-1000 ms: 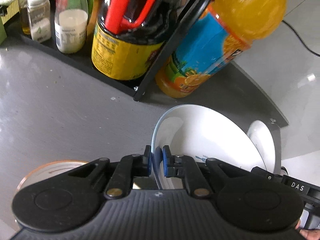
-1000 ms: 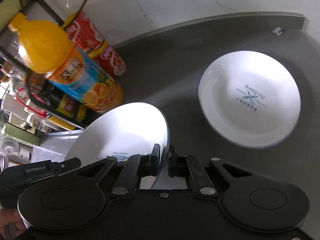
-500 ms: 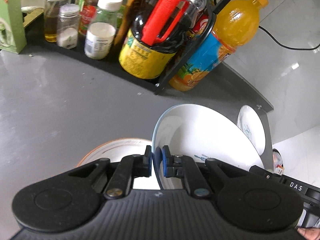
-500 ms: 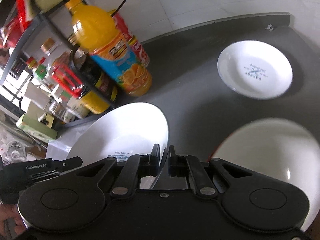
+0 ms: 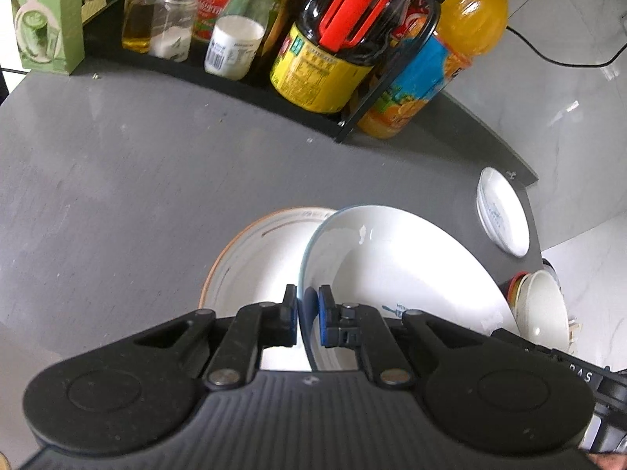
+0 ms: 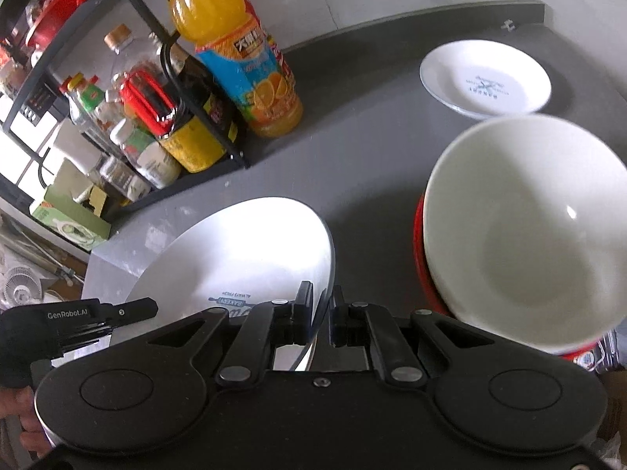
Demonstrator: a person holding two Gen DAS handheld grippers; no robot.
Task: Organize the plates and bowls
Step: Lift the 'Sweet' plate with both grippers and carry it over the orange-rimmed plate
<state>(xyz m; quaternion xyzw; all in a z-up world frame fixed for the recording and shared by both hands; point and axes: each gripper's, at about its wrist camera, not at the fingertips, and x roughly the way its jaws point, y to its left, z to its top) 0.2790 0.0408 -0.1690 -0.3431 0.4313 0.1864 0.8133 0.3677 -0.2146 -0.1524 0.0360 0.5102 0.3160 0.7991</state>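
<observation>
Plate [image 5: 392, 274] held on edge between both tongs, rim pinched on opposite sides.
Left gripper [image 5: 307, 321] and right gripper [image 6: 322, 319] each clamp its rim; just beyond and below the left one lies the orange-rimmed plate [image 5: 250, 258], the likely landing spot. Right of the right gripper stands a bowl stack [image 6: 525, 231]; farthest, a small plate [image 6: 486, 78].

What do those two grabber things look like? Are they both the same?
Nearly the same. Each is black plastic with two round discs, a ribbed middle and two jointed fingers with silver pins. The left gripper has blue pads on its fingertips. The right gripper looks all black. Small white letters show on the sides: "GenRobot.AI" on the left one, "DAS" on the right one. No sleeves show.
</observation>
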